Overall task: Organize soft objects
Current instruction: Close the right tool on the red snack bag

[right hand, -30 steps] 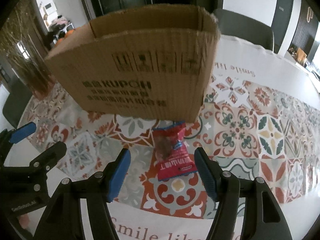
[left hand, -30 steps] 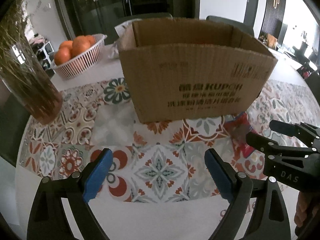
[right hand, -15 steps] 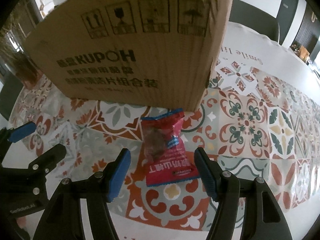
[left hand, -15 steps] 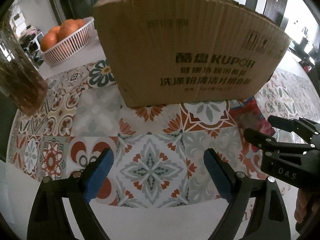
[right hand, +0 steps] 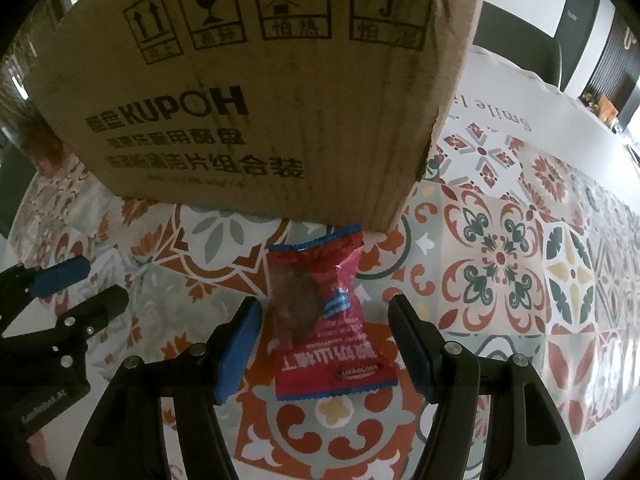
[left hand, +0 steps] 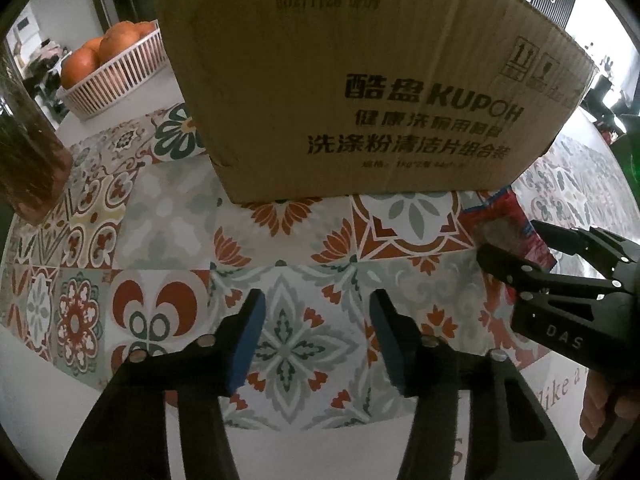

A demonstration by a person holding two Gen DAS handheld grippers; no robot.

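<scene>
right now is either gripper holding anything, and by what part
Nothing is held. The right gripper is open around the red snack packet, not closed on it; the left gripper is open over the tablecloth.

1 cardboard box [left hand: 360,80]. 1 red snack packet [right hand: 326,320]. 1 white basket [left hand: 116,84], at least 3 oranges [left hand: 80,66] showing. 1 glass vase [left hand: 28,152]. 2 grippers: left gripper [left hand: 316,344], right gripper [right hand: 324,344]. 1 table [left hand: 168,216].

Red snack packet [right hand: 326,320] flat on tablecloth, touching cardboard box [right hand: 256,92] corner.
</scene>
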